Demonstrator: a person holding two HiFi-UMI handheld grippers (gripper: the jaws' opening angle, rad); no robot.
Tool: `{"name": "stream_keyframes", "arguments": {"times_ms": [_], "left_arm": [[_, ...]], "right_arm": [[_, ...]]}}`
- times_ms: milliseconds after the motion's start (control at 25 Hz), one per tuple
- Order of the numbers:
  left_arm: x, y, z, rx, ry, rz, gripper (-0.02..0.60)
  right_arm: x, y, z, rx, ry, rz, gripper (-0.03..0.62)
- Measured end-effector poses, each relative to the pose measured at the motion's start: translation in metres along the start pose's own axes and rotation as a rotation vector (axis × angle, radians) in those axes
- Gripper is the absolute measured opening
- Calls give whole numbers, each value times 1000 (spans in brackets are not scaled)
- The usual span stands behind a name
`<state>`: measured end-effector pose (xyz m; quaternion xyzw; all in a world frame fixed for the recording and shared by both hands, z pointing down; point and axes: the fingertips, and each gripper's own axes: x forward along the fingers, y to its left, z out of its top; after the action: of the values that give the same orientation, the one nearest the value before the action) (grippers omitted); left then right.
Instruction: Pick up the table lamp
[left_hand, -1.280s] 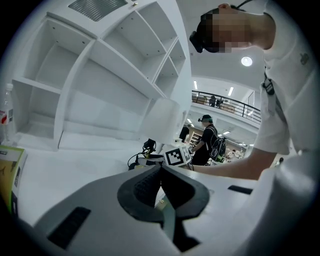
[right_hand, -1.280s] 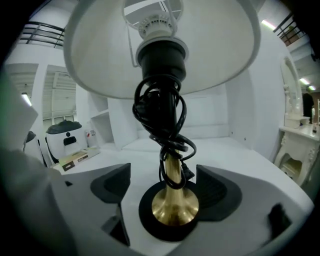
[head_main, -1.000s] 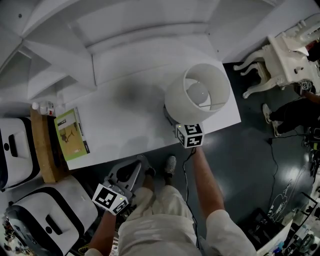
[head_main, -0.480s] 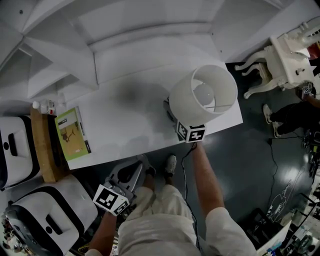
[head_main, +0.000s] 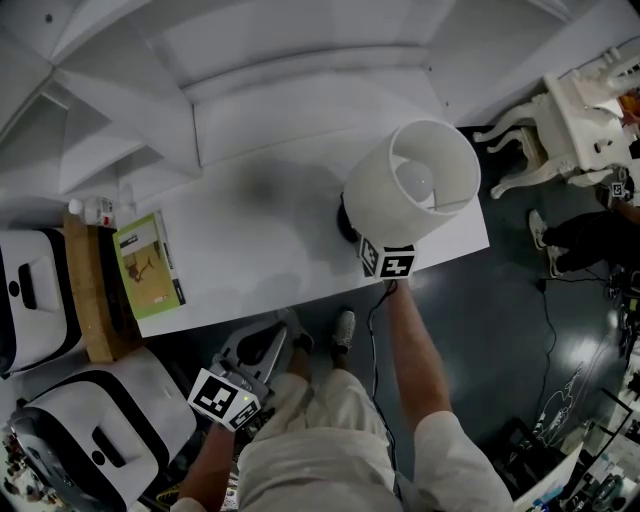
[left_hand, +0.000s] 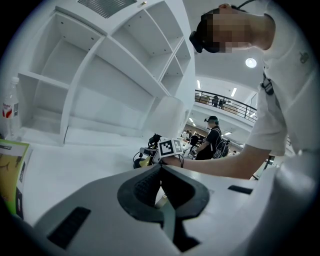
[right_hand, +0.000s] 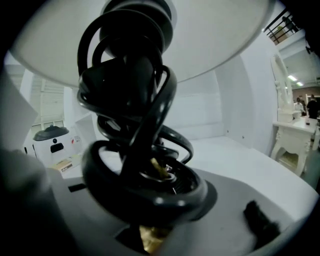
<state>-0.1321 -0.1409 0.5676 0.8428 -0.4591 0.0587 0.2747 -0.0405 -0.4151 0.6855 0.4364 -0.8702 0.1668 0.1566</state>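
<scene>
Lamp stands at the white table's right end, near the front edge, with its shade tilted. White shelving is behind and dark floor to the right. The right gripper is clamped on the black coiled base. From above the shade hides the jaws, and whether the base touches the table is unclear. The left gripper hangs below the front edge, jaws together and empty. A book lies well apart at the left, with open tabletop between.

The right hand-held gripper, arm stretched forward, clamps the table lamp. The left hand-held gripper hangs low, jaws together.
</scene>
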Motion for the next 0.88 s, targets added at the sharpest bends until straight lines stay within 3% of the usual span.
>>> {"name": "stream_keyframes", "arguments": {"times_ms": [320, 880], "left_arm": [[0, 3, 4, -3, -11, 9, 9], [-2, -1, 9, 4, -26, 25, 9]], "right_arm": [[3, 1, 3, -50, 34, -35, 91], [-15, 11, 11, -60, 51, 14, 60]]}}
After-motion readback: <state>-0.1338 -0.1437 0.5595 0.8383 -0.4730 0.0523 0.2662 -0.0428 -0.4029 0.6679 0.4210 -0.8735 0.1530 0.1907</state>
